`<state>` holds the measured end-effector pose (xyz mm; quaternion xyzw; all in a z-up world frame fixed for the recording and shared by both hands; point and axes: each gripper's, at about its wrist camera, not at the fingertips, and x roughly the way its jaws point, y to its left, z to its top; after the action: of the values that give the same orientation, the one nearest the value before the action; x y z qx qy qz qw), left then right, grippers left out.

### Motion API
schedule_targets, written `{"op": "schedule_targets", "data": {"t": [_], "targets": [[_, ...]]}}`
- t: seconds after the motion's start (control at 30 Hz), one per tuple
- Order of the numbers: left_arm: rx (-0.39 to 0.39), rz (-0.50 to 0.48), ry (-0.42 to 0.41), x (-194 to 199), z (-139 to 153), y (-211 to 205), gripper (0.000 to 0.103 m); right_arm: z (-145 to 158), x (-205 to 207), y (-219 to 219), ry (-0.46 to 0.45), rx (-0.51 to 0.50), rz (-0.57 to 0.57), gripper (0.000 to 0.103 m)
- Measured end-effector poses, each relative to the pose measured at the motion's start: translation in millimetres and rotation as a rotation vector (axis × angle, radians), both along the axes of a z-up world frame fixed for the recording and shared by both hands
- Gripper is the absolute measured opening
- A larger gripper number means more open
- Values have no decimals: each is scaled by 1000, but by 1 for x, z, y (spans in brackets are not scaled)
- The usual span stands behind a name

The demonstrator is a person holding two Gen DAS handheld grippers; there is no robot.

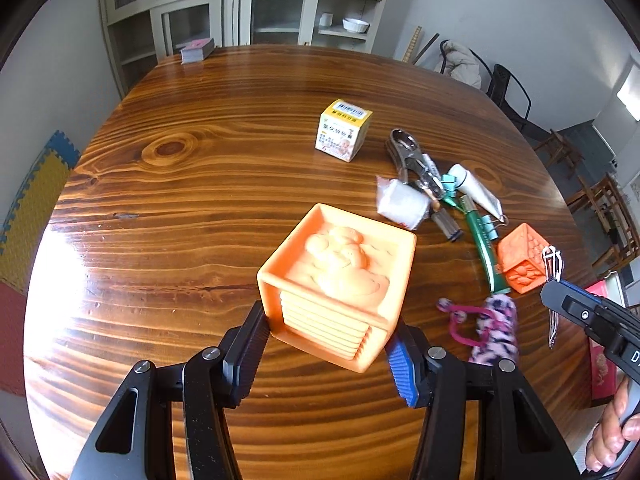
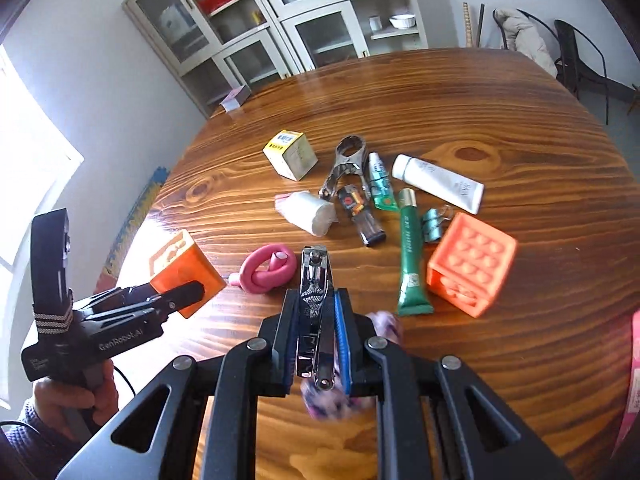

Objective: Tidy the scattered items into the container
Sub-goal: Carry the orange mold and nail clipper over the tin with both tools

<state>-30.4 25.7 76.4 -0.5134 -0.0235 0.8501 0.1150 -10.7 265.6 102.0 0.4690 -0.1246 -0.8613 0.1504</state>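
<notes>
The left tongs (image 1: 328, 344) are clamped on a soft orange rubber cube with a duck in relief (image 1: 340, 276), carried above the polished wooden bench (image 1: 180, 208). The right tongs (image 2: 316, 344) are pressed together on a shiny metal nail clipper (image 2: 316, 300), also lifted clear. No container shows in either view, unless the pink box edge (image 2: 634, 368) at the right rim is part of it; I cannot tell. So by my reading nothing is visibly stowed yet and most is left: a second orange embossed cube (image 2: 472, 264), green tube (image 2: 412, 252), white tube (image 2: 436, 182), white wrapped roll (image 2: 310, 210), yellow-topped carton (image 2: 292, 154), steel pliers-like tool (image 2: 346, 164), pink foam curler (image 2: 266, 268) and a patterned purple fabric piece (image 1: 496, 330). The litter crowds the right half; the left half lies bare, with free room to swing.
</notes>
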Motion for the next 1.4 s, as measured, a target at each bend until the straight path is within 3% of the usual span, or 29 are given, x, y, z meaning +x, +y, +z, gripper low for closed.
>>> {"op": "schedule_targets", "data": {"t": [0.27, 0.77, 1.4], "targets": [[-23, -78, 6, 36, 15, 54, 57, -2, 41, 52, -17, -5, -82, 18], [-11, -416, 27, 100, 37, 228, 57, 17, 134, 198, 36, 27, -364, 19], [21, -615, 62, 142, 47, 388, 57, 12, 213, 334, 16, 77, -594, 19]]}}
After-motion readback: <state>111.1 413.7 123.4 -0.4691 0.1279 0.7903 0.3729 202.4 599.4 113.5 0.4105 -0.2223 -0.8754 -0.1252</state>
